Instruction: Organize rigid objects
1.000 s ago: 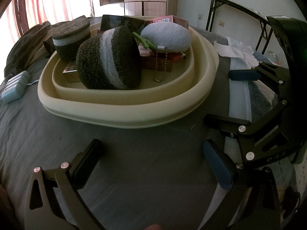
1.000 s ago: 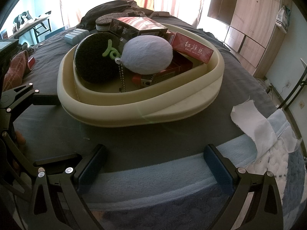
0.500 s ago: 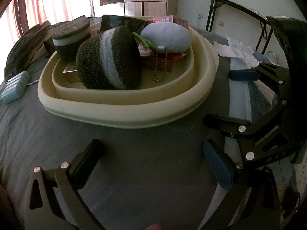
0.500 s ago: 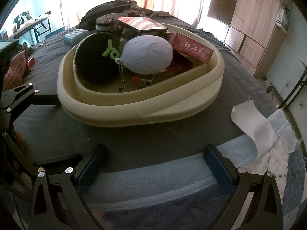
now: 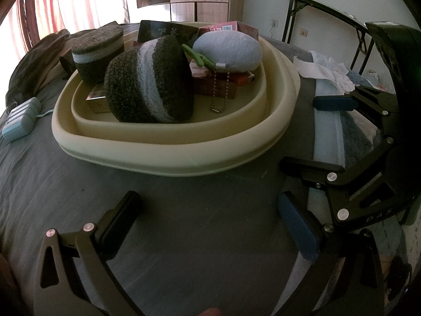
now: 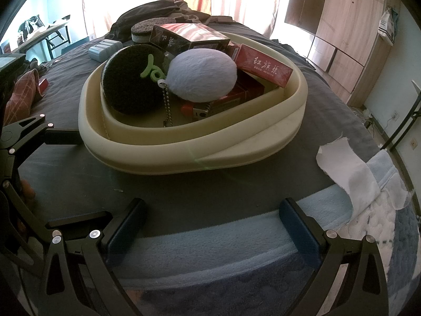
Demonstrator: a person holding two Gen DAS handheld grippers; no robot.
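Observation:
A cream oval basin (image 5: 168, 155) (image 6: 236, 147) rests on the dark grey bed. Inside lie a dark fuzzy puck with a pale stripe (image 5: 150, 84) (image 6: 129, 84), a pale blue plush egg (image 5: 229, 51) (image 6: 202, 76) with a green loop and ball chain, red cigarette boxes (image 6: 263, 65), a dark box (image 6: 184, 38) and an orange lighter (image 6: 196, 110). A second striped puck (image 5: 97, 52) leans at the basin's far rim. My left gripper (image 5: 210, 218) is open and empty in front of the basin. Beside it, my right gripper (image 6: 210, 223) (image 5: 323, 147) is also open and empty.
A pale blue power strip (image 5: 21, 118) (image 6: 104, 48) lies on the bed left of the basin. White cloth (image 6: 347, 171) (image 5: 326, 68) and a light blue blanket (image 6: 210, 239) lie to the right. Dark clothing (image 6: 158, 10) is piled behind. A folding table (image 5: 329, 18) and wardrobe (image 6: 342, 26) stand beyond.

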